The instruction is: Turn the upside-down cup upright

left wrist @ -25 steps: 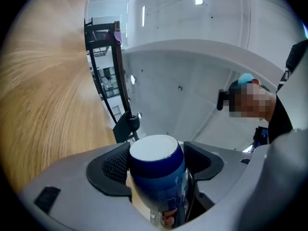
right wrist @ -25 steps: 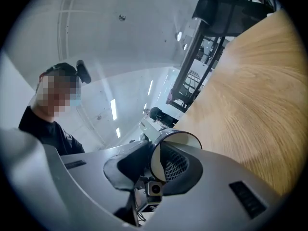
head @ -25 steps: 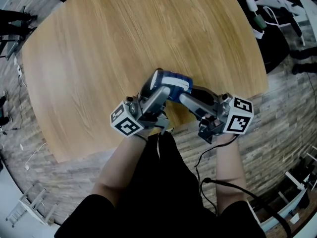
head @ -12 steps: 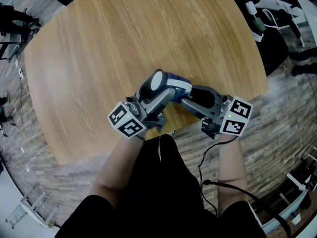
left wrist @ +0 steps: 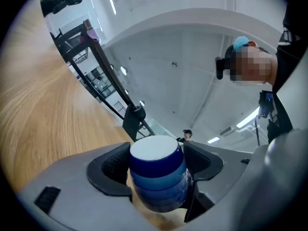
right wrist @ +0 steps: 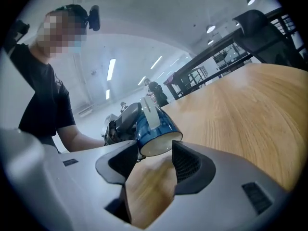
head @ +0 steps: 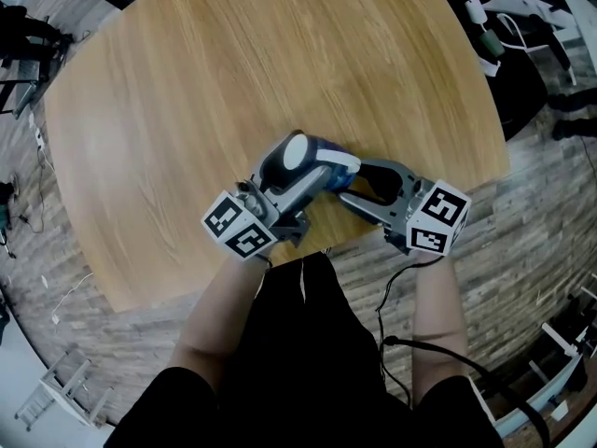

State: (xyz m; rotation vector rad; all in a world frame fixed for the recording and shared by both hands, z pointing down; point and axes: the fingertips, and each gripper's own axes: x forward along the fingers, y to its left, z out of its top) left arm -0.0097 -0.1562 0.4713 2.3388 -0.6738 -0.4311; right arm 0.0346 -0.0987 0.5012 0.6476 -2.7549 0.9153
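cup (left wrist: pixel 158 177) sits clamped by its sides in the left gripper (left wrist: pixel 158 161), tilted over the desk (head: pixel 187 82) near its front edge. right gripper (right wrist: pixel 156 162) has just been opening its jaws; the cup's open mouth lies at their tips, with neither pad pressing on it.

I'm watching through two grey moulded-plastic handheld tools: the left gripper (left wrist: pixel 156 165) and the right gripper (right wrist: pixel 155 161). Both have black ribbed rubber pads (left wrist: pixel 113 165) inside the jaws. Each carries a white cube printed with black square markers (head: pixel 238 230) at its rear. A thin black cable (head: pixel 392 342) trails from the right one. The wearer has a black short-sleeved T-shirt (right wrist: pixel 43 105).
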